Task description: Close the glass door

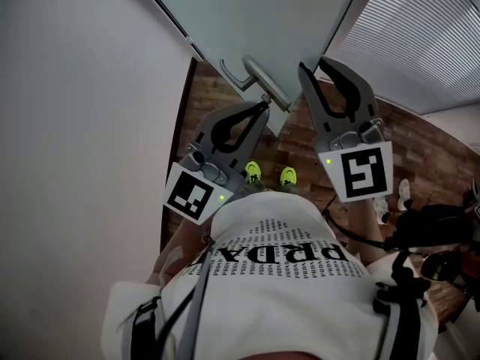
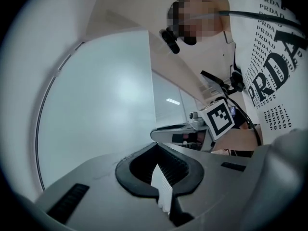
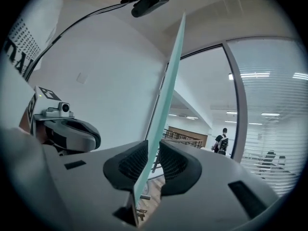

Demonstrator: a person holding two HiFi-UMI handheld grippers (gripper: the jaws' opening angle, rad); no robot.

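**A:** Glass, pale green at the cut. What stood between the fingers point(image 3: 179, 166) of the right gripper point(image 3: 153, 146)?

**B:** Item one: the free edge point(image 3: 166, 81) of the glass door point(image 1: 262, 13). The fingers stood narrowly apart and straddled it. One pad lay against the pane, or almost so. Past the other pad a slit showed the wooden floor point(image 1: 420, 152). By my reading this was not a firm clamp.

**A:** Long axis of that edge?

**B:** Upright. It ran from the root of the fingers up and out of the top of the right gripper view. The fingers pointed along the plane of the pane, so the door was seen nearly edge-on.

**A:** Item two, the left gripper point(image 1: 262, 108)?

**B:** Fingers together, nothing in them. The tips were just beside the lever handle point(image 1: 259, 81). Whether they touched it, I could not tell.

**A:** Which gripper was nearer the edge?

**B:** The right one, which was astride it. The left lay inward of the edge, by the handle.

**A:** And the door itself?

**B:** Open. Beside its edge the doorway showed through to a railing point(image 3: 180, 139), and the dark frame post point(image 3: 237, 105) stood well apart from the edge.

**A:** Judgement on the move?

**B:** Probably the edge had to travel sideways toward that post, square to the pane's face and not along it. The finger on the far side from the post was the one placed to bear on the glass.
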